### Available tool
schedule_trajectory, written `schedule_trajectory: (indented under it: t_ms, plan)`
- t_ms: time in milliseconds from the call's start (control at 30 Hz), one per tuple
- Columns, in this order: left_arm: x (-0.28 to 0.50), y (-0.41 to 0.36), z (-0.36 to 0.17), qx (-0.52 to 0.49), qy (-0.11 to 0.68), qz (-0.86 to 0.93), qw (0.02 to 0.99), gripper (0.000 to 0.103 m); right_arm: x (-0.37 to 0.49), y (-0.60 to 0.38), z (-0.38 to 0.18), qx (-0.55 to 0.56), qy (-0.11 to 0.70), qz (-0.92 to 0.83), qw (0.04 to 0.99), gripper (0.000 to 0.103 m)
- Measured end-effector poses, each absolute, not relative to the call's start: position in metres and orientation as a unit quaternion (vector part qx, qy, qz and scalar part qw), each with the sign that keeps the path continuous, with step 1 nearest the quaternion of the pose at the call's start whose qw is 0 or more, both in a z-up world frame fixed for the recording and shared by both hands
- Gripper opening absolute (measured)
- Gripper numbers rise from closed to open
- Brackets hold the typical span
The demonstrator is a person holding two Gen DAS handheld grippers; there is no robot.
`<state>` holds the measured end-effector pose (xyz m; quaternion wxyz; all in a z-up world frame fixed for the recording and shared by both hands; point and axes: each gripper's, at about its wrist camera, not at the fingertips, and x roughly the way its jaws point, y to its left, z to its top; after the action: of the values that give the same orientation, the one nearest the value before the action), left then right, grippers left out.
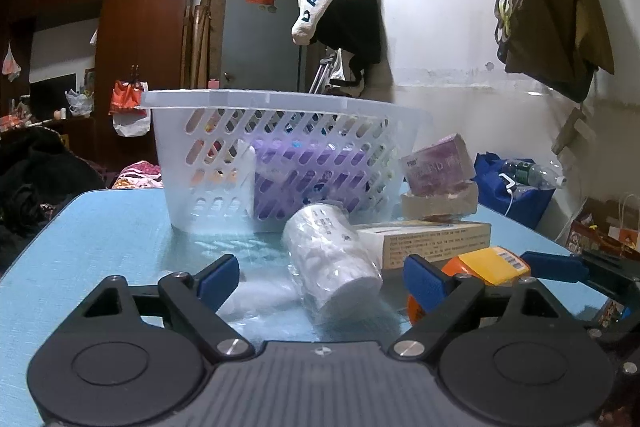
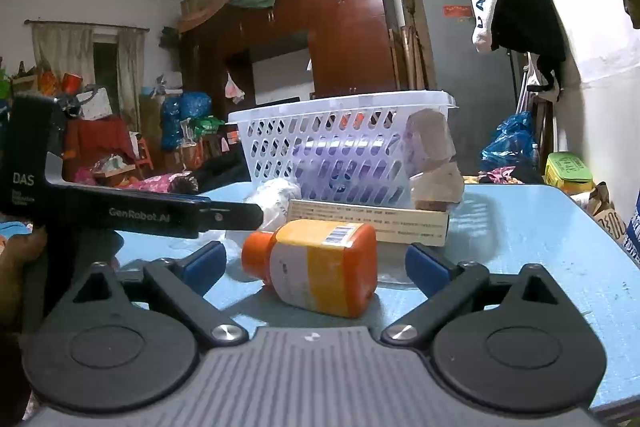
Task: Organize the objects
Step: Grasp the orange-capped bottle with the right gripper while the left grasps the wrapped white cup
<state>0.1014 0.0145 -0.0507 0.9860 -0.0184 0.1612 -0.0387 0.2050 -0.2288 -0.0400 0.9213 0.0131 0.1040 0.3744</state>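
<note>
Right wrist: orange bottle (image 2: 316, 267), yellow label, lying w/in wide-open right gripper (image 2: 316, 265), ungripped; box (image 2: 370, 221), basket (image 2: 344, 147) behind; left gripper (image 1: 320, 281) open, empty.

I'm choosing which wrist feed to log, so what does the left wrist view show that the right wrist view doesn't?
Only the left wrist view shows the left gripper open around the wrapped white cup lying on its side, and a water bottle on the blue bag. Only the right wrist view shows the right gripper open around the orange bottle, seen whole, plus curtains. Both show the white basket, the long box and the blue table.
</note>
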Motion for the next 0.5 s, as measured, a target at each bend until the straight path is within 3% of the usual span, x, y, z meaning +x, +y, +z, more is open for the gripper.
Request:
schedule_trajectory:
  t_ms: [67, 267, 500]
  plan:
    - [0.104, 0.012, -0.052, -0.017, 0.164, -0.038, 0.986, 0.088, 0.204, -0.226, -0.043, 0.010, 0.107, 0.377, 0.920, 0.092]
    - [0.115, 0.009, -0.056, -0.032, 0.183, -0.044, 0.982, 0.061, 0.201, -0.210, -0.054, -0.010, 0.106, 0.373, 0.922, 0.083]
    - [0.117, -0.004, -0.058, -0.005, 0.182, -0.024, 0.983, 0.052, 0.198, -0.206, -0.059, -0.030, 0.092, 0.357, 0.929, 0.070]
